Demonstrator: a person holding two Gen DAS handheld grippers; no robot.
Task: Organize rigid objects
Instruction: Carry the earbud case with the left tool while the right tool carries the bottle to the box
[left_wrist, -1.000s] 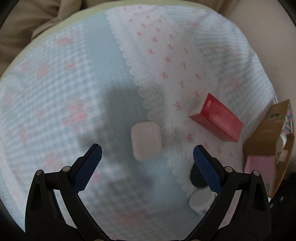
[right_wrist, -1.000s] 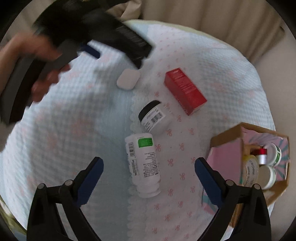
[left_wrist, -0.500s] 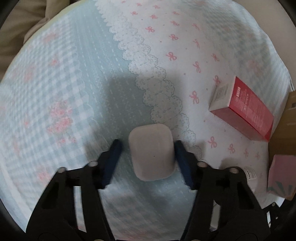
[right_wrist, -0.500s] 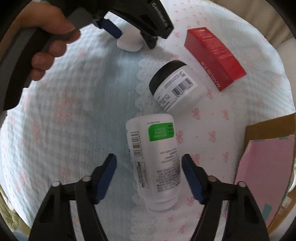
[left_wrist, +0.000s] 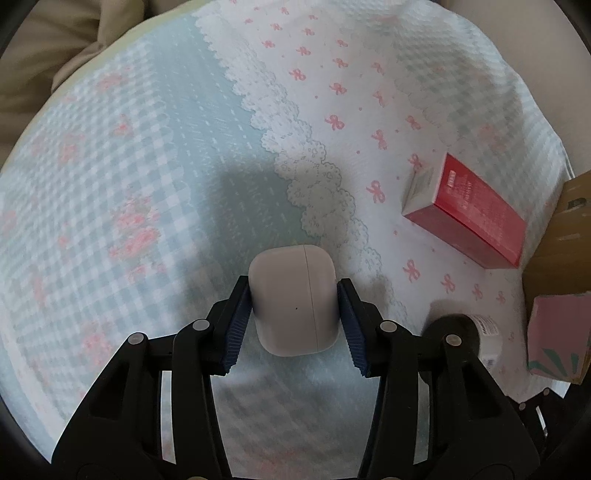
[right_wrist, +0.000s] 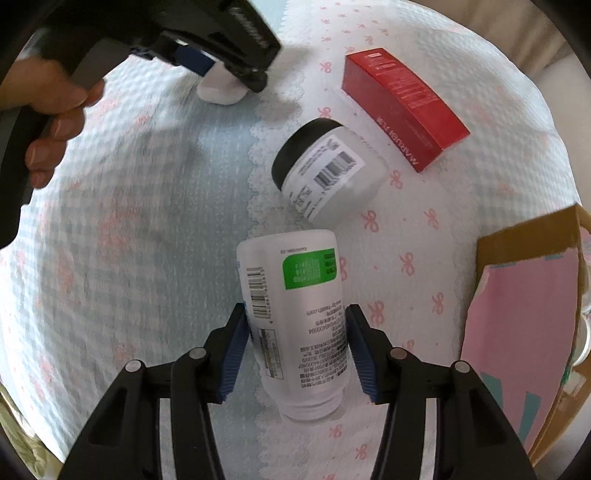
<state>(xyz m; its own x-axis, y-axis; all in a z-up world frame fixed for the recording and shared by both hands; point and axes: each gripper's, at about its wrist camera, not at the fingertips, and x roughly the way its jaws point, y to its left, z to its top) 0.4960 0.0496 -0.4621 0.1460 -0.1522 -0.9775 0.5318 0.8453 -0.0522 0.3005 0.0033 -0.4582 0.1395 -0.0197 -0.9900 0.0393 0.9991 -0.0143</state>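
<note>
Left wrist view: left tongs (left_wrist: 293, 314) clamped on a small white earbud case (left_wrist: 293, 299), both blue pads pressed against its sides, low centre of frame. Case sits over the blue checked part of the cloth (left_wrist: 147, 166); whether it touches the cloth cannot be told. White lace edge runs diagonally from top centre down to the right. Red box (left_wrist: 469, 214) lies flat on the bow-printed white part, right of frame. Brown cardboard box (left_wrist: 561, 240) at the right edge, with a pink panel below it. Black lid of a jar (left_wrist: 454, 328) shows at lower right, partly hidden behind the tongs' arm.

Right wrist view: right tongs (right_wrist: 295, 343) closed around a white bottle (right_wrist: 295, 317) with a green label, lying on its side, low centre; pads touch both flanks. Just above it, a white jar (right_wrist: 328, 173) with a black lid lies tilted, centre of frame, nearly touching the bottle's end. Red box (right_wrist: 402, 107) at upper right, apart from the jar. Cardboard box (right_wrist: 528, 236) with pink inner panel at the right edge. Upper left: the left tongs (right_wrist: 221, 74) holding the earbud case (right_wrist: 219, 90), a hand (right_wrist: 55, 125) gripping the handle at the left edge.
</note>
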